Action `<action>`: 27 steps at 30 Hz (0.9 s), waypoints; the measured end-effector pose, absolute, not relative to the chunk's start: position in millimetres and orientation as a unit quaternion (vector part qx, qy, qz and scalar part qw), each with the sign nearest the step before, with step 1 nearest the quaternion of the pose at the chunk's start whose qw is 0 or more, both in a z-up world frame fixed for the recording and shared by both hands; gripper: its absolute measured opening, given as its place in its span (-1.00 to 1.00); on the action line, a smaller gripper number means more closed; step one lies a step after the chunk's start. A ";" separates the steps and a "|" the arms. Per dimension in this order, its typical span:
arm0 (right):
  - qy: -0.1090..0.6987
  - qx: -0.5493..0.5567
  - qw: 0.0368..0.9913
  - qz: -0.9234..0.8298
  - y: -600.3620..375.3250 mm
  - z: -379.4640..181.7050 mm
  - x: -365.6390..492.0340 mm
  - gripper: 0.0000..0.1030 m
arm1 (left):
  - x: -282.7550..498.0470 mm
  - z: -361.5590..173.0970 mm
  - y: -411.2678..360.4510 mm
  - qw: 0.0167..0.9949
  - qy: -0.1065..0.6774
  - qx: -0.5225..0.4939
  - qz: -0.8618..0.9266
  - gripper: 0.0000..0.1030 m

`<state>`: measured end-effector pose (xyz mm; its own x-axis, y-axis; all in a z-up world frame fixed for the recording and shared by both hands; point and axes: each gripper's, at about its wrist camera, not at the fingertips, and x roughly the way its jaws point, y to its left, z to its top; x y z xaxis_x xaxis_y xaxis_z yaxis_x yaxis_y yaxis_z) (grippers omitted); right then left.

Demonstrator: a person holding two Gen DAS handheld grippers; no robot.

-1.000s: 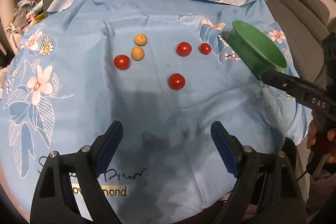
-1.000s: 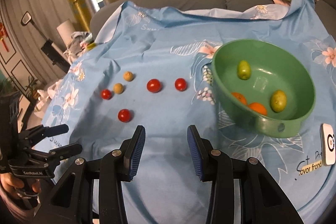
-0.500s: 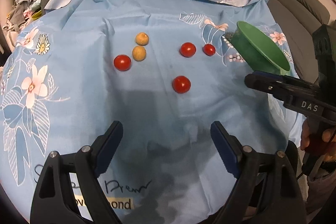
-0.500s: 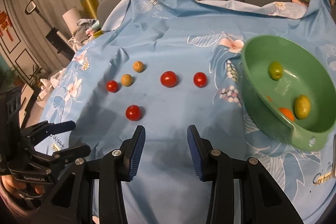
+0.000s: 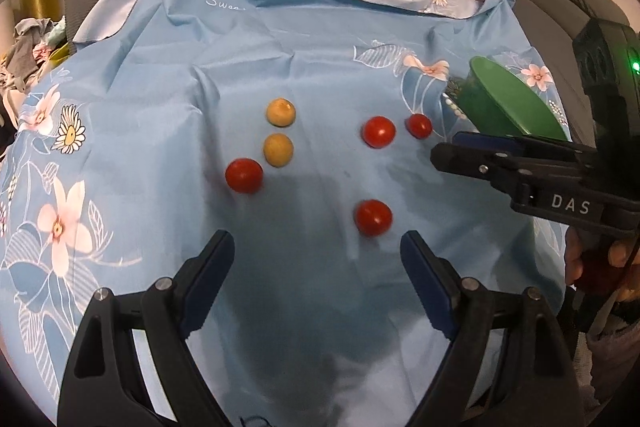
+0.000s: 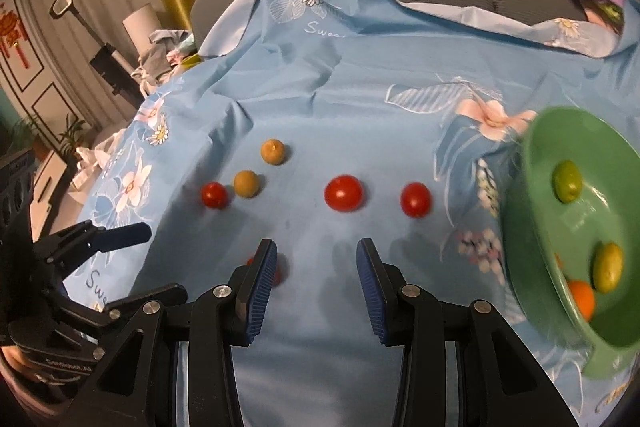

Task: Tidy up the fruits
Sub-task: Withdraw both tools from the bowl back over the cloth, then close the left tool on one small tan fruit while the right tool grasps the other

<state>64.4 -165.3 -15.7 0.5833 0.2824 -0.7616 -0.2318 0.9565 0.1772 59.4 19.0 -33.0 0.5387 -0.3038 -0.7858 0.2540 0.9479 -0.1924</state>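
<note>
Over the last second both grippers are brought nearer the loose fruit on the blue cloth point(image 5: 320, 47). The left gripper point(image 5: 318, 259), fingers wide and empty, is lined up near a red tomato point(image 5: 373, 217). The right gripper point(image 6: 316, 271) is half open, empty; the green bowl point(image 6: 536, 227) is now beside it.

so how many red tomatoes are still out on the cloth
4. One nearest the left gripper at; one far left beside the lower tan fruit; two side by side nearer the green bowl, at and. None looks hidden.
</note>
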 end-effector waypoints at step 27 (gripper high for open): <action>0.496 0.023 0.836 0.234 -105.4 -54.1 187.0 -0.19 | 156.4 -63.4 14.9 0.847 0.496 0.025 -0.190 -0.29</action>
<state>187.0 -105.4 -54.1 0.3989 0.4141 -0.8182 -0.3690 0.8893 0.2702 156.4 14.9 -63.4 0.4367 -0.2971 -0.8491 0.3462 0.9267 -0.1461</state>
